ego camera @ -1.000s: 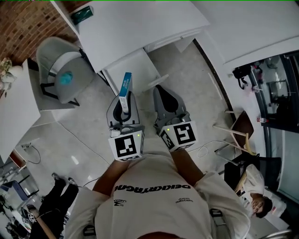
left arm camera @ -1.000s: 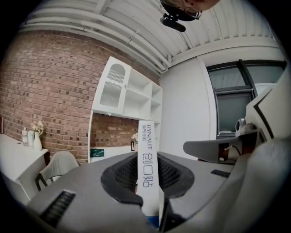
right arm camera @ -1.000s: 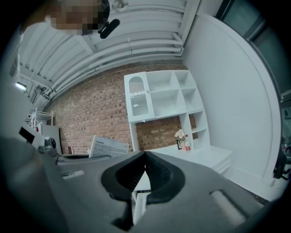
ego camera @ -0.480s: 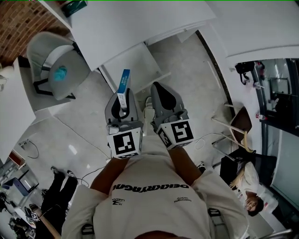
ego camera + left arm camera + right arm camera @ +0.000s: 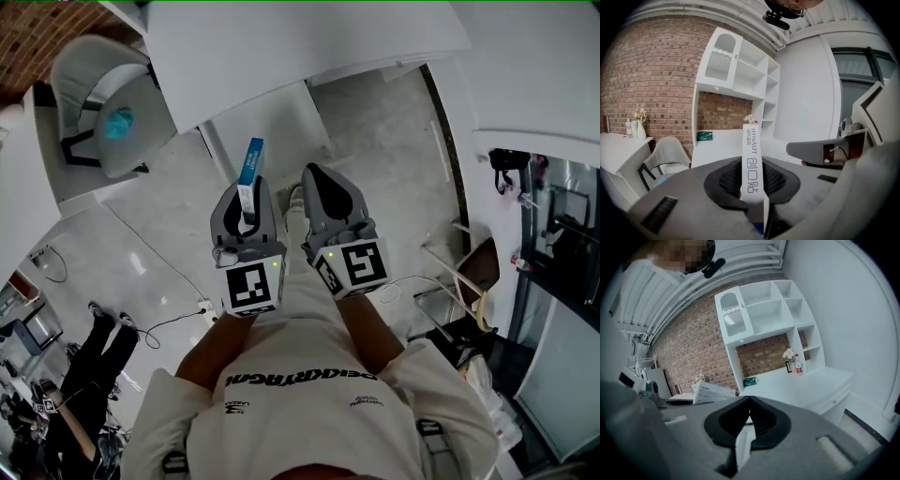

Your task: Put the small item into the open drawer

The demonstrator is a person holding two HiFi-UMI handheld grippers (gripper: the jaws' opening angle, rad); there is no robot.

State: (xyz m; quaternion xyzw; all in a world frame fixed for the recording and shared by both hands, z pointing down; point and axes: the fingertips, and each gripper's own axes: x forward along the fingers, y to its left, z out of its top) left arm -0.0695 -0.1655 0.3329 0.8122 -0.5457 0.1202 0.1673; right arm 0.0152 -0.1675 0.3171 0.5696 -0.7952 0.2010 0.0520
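Note:
The small item is a narrow blue and white box (image 5: 249,171) with print on it. My left gripper (image 5: 246,192) is shut on its lower end, and the box (image 5: 751,159) stands upright between the dark pads, sticking out past the tips. Right beside it, my right gripper (image 5: 326,180) holds nothing; in the right gripper view its jaw tips (image 5: 749,399) meet. Both point at a white desk (image 5: 281,47). A white block (image 5: 267,122) juts out under the desk's edge; I cannot tell whether it is the drawer. A shut drawer front with a knob (image 5: 834,401) shows on the desk.
A white shelf unit (image 5: 740,70) stands on the desk against a brick wall. A green packet (image 5: 705,136), flowers and a bottle (image 5: 790,359) sit on the desktop. A grey chair (image 5: 103,112) stands left of the desk. Another person (image 5: 94,366) and a cable (image 5: 173,319) are on the floor at left.
Both grippers have sunk and come nearer the desk, side by side. The desk and chair have shifted in the head view. The box stays gripped in the left jaws.

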